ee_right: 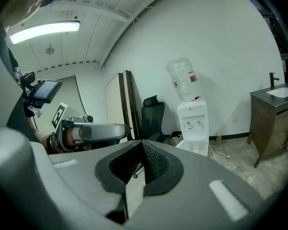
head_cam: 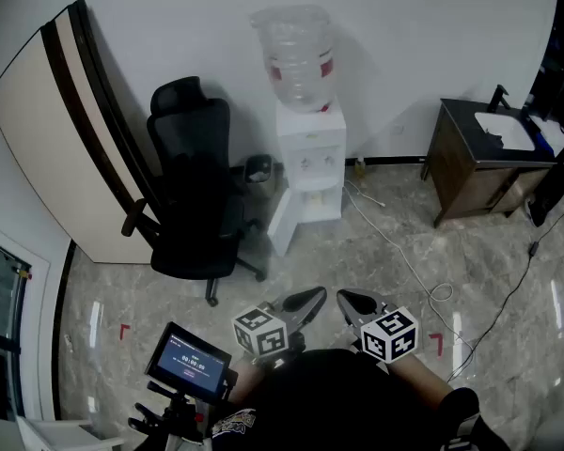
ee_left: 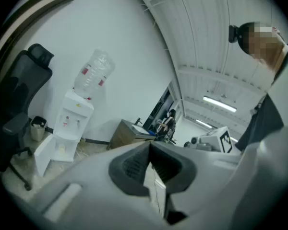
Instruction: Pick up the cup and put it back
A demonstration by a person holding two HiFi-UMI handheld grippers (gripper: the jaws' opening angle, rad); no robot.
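Near person's torso [head_cam: 338, 402], L gripper [head_cam: 312, 299] & R gripper [head_cam: 350, 301] both pressed together, empty; small pale thing [ee_right: 195, 148], maybe the cup, too small to tell, sits in water dispenser's [head_cam: 310, 153] open lower compartment

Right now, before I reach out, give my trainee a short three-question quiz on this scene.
1. True or false: the right gripper holds something.
2. In the head view, what stands left of the water dispenser? A) office chair B) fridge C) sofa
3. Are the fingers of the left gripper open or shut?
Key: 1 false; 2 A; 3 shut.
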